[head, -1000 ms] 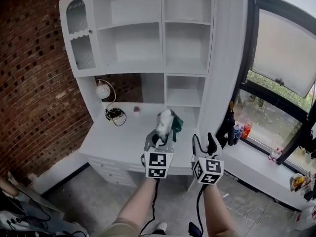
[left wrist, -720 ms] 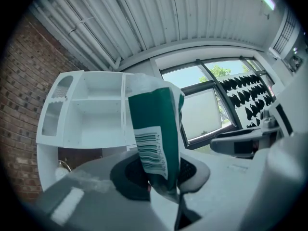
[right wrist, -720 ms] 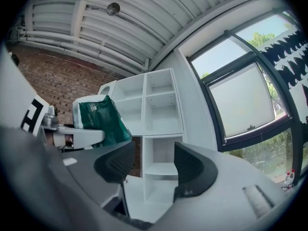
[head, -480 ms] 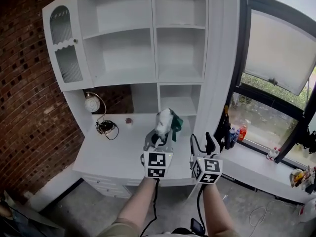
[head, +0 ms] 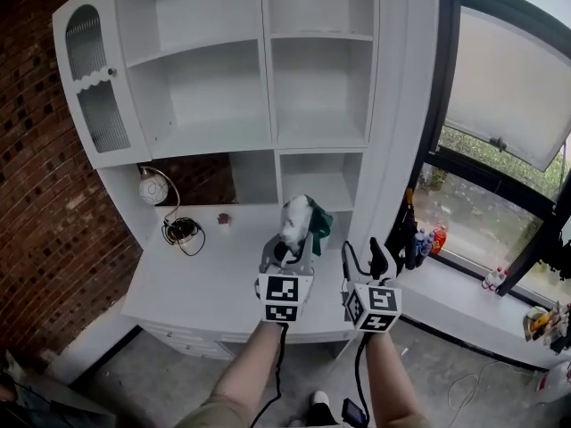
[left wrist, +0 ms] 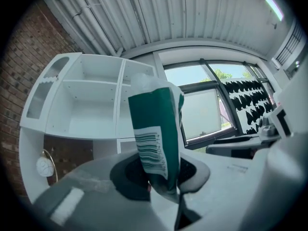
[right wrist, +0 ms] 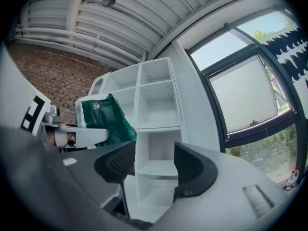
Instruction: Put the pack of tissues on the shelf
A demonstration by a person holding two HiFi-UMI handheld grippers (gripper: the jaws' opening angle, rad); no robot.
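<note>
A green and white pack of tissues [head: 302, 222] stands upright between the jaws of my left gripper [head: 290, 250], which is shut on it above the white desk [head: 205, 275]. In the left gripper view the pack of tissues [left wrist: 156, 129] shows its barcode and rises from the left gripper [left wrist: 161, 179]. My right gripper [head: 363, 259] hangs just to the right, open with nothing in it. The right gripper view shows the right gripper [right wrist: 151, 167] in front of the white shelf [right wrist: 154, 109], with the pack of tissues [right wrist: 103, 119] at its left. The white shelf [head: 268, 96] has bare compartments.
On the desk's left stand a round lamp [head: 151, 187], a coiled cable [head: 181, 231] and a small dark object [head: 223, 219]. Brick wall [head: 36, 221] lies left. A window sill [head: 464, 292] with bottles [head: 426, 242] runs at the right.
The head view has shifted so the shelf sits further left and lower in frame. Both grippers keep their place and the pack stays in the left one.
</note>
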